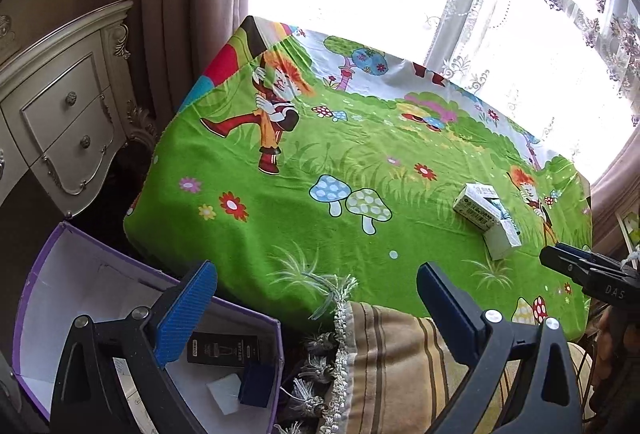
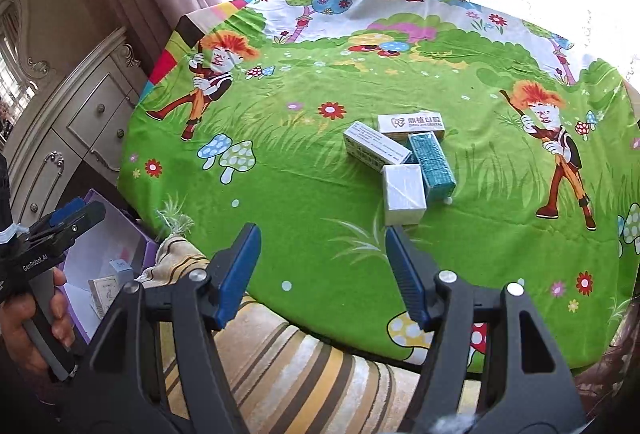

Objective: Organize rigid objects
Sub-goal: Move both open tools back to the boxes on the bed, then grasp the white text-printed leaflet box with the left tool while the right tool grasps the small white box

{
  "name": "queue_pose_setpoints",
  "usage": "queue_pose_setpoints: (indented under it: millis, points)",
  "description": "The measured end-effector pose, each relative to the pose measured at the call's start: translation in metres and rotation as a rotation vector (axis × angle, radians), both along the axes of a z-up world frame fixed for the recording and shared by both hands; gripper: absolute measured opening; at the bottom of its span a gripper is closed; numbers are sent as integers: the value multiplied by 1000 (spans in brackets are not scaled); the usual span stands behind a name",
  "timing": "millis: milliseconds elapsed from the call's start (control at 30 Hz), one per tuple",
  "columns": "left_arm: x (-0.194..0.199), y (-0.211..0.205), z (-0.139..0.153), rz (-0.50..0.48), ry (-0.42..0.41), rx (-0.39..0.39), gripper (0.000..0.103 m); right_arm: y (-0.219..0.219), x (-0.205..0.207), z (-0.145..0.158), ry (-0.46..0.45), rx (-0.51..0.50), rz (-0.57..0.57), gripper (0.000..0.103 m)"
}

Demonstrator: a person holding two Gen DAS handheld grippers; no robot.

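Right tongs [image 2: 320, 270] gape empty; four boxes [image 2: 400, 157] cluster beyond.

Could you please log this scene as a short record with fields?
surface: table under a green cartoon tablecloth
left on table: four small boxes clustered together: white cube box, teal box, long white printed box, white logo box
bin: purple storage box beside the table, already holding a black box and other small items
left gripper: open, empty
right gripper: open, empty, pointing toward the cluster
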State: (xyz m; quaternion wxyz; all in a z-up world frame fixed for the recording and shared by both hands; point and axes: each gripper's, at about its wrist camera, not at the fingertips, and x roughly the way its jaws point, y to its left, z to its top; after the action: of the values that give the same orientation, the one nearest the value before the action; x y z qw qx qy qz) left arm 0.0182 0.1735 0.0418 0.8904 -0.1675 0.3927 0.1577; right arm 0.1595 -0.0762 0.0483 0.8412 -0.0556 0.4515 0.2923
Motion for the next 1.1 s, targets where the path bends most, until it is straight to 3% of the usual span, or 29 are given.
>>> queue_pose_setpoints:
  millis: [367, 933, 1000, 1100]
  points:
    - [46, -34, 4, -93, 15, 0, 101, -18, 33, -26, 29, -32, -75, 69]
    - [124, -91, 0, -238, 55, 21, 101, -2, 64, -51, 37, -66, -66, 68]
    - [130, -96, -3, -253, 61, 15, 101, -3, 66, -54, 44, -56, -59, 63]
    - [138, -105, -6, -287, 60, 16, 101, -6, 70, -59, 70, -25, -56, 43]
